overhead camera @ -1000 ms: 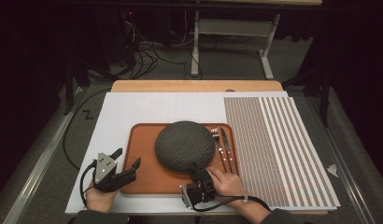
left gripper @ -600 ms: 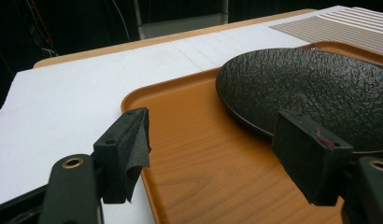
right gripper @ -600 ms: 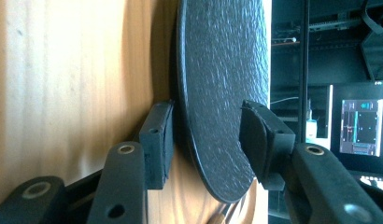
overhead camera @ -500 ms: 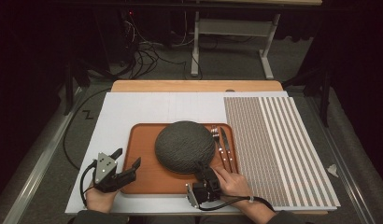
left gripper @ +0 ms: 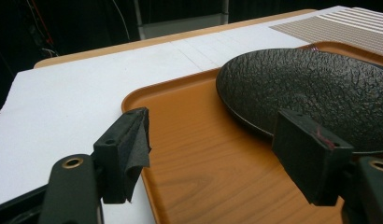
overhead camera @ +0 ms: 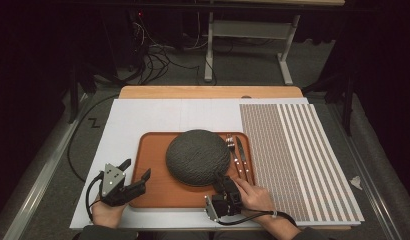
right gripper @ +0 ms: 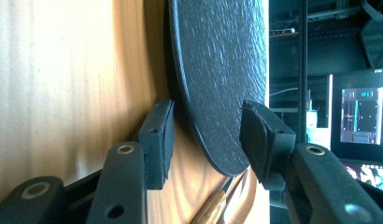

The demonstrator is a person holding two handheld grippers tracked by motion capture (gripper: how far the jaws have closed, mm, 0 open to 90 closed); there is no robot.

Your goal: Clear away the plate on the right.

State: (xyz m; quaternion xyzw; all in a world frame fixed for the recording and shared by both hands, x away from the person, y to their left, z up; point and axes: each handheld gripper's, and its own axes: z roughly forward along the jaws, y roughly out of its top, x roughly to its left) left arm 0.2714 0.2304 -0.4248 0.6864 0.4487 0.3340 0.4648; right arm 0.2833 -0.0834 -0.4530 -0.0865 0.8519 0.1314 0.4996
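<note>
Both jaws of right gripper (overhead camera: 222, 182) parted, straddling near rim of round black textured plate (overhead camera: 198, 156), pads not pressing. Left gripper (left gripper: 217, 154) wide apart, holding nothing, at tray's 8 o'clock corner. Orange wood-grain tray (overhead camera: 158, 187) carrying plate centrally, fork (overhead camera: 232, 150) and knife (overhead camera: 242, 155) at 3 o'clock.

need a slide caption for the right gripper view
Right gripper turned on its side, open jaws straddling the rim of the dark textured plate on the wooden tray.

Matt black, pebbled plate (overhead camera: 198, 156) – rough like leather. Wood-grain tray (overhead camera: 158, 186), smooth, faintly glossy orange-brown. Matt white paper-like sheet (overhead camera: 143, 117) beneath. Foam-padded black plastic jaws – dull finish. Wooden-handled cutlery (overhead camera: 239, 159).
</note>
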